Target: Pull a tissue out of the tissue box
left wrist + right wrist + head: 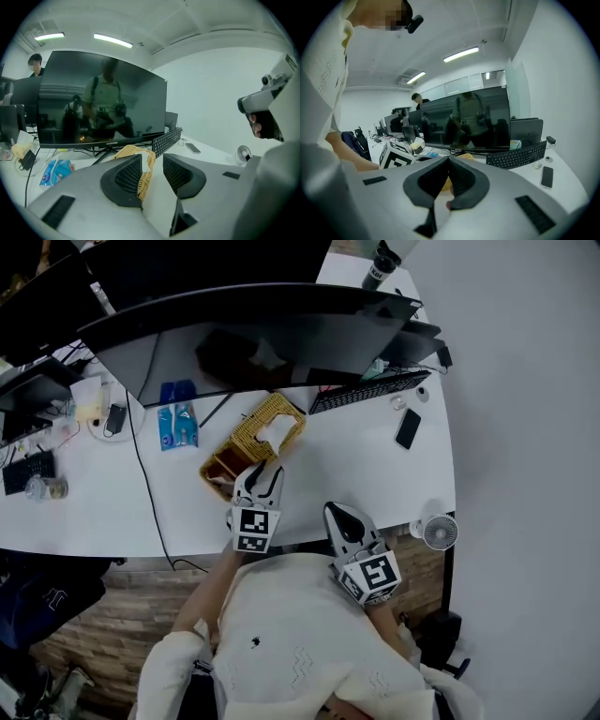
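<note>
Hovering just short of the wicker tissue box (239, 448) on the table (375, 465), the left gripper (152, 164) holds its jaws apart and empty. Best to pinch only the white tissue (275, 431) poking from the box's top, then lift straight. The right gripper (449, 164), jaws closed on nothing, sits well back from the box.

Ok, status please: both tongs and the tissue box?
Left tongs open, empty, just short of woven yellow wicker tissue box. Right tongs shut, empty, at edge of white desk. White tissue untouched; nothing in the way.
</note>
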